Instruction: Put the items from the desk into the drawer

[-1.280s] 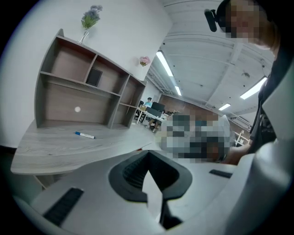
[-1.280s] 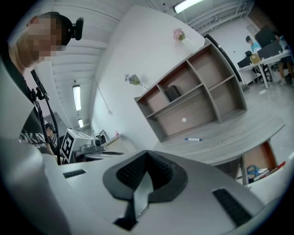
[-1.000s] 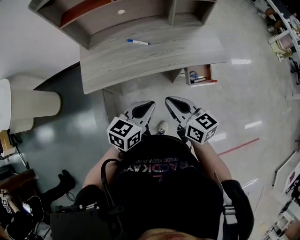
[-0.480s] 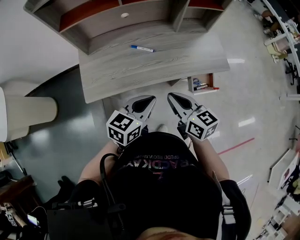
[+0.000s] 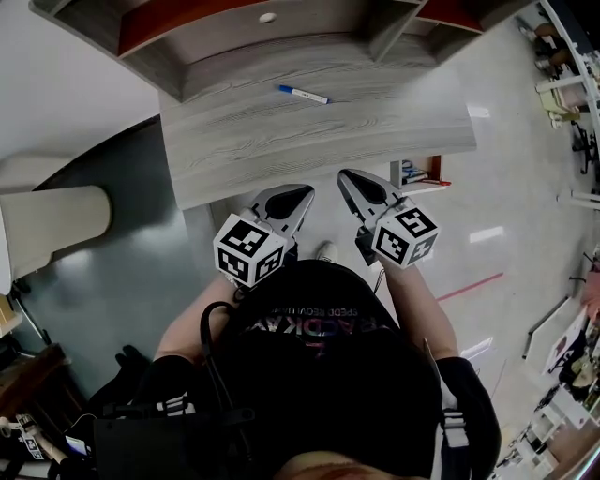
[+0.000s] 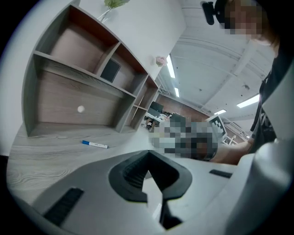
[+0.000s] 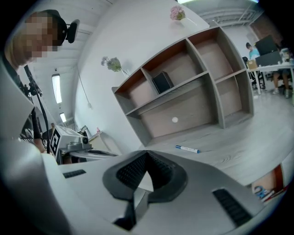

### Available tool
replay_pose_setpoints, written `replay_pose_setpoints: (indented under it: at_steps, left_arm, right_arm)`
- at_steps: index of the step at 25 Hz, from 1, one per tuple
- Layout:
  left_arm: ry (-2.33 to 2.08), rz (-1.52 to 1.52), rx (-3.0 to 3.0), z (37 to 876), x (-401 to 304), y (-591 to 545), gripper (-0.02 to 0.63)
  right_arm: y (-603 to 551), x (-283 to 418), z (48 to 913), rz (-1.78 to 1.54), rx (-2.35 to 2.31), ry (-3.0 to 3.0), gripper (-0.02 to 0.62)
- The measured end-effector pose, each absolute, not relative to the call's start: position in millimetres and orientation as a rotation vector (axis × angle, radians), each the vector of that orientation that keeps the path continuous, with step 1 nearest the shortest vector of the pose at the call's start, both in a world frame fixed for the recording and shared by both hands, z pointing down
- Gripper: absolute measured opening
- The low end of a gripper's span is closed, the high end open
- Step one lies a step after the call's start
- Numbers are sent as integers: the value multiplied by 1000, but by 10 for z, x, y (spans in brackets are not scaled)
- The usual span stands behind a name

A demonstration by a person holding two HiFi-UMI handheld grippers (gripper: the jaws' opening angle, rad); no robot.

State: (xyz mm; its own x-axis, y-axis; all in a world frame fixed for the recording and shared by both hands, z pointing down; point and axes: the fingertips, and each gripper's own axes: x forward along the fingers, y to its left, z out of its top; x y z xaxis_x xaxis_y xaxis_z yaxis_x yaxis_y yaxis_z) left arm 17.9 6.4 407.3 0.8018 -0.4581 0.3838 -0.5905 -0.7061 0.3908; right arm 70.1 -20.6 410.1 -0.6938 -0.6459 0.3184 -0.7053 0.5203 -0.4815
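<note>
A white pen with a blue cap [image 5: 302,95] lies on the grey wooden desk [image 5: 281,141], toward its back; it also shows as the pen [image 6: 94,145] and the pen [image 7: 186,148]. An open drawer [image 5: 419,172] under the desk's right end holds scissors and small items; a corner of that drawer [image 7: 271,186] shows low at the right. My left gripper [image 5: 305,192] and right gripper [image 5: 343,175] hang side by side just short of the desk's front edge. Both are shut and hold nothing, as the left gripper [image 6: 148,153] and right gripper [image 7: 146,153] show close up.
A shelf hutch [image 5: 234,37] stands on the back of the desk, with a small white knob [image 5: 268,17] on its back panel and a black box [image 7: 161,81] in a compartment. A cream rounded seat [image 5: 56,220] is at the left. Red tape [image 5: 469,291] marks the floor at the right.
Both grippers have come forward together toward the desk, still shut. The desk edge is now nearer their tips, and the pen and drawer sit further right in the head view.
</note>
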Motion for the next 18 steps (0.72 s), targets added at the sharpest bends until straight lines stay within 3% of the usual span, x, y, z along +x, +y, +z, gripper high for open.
replay_pose_setpoints:
  at_steps: [18]
  left_arm:
    - [-721, 410, 2444, 4376, -446, -289, 11]
  right_arm:
    - [-1353, 228, 4835, 762, 1149, -2420, 17]
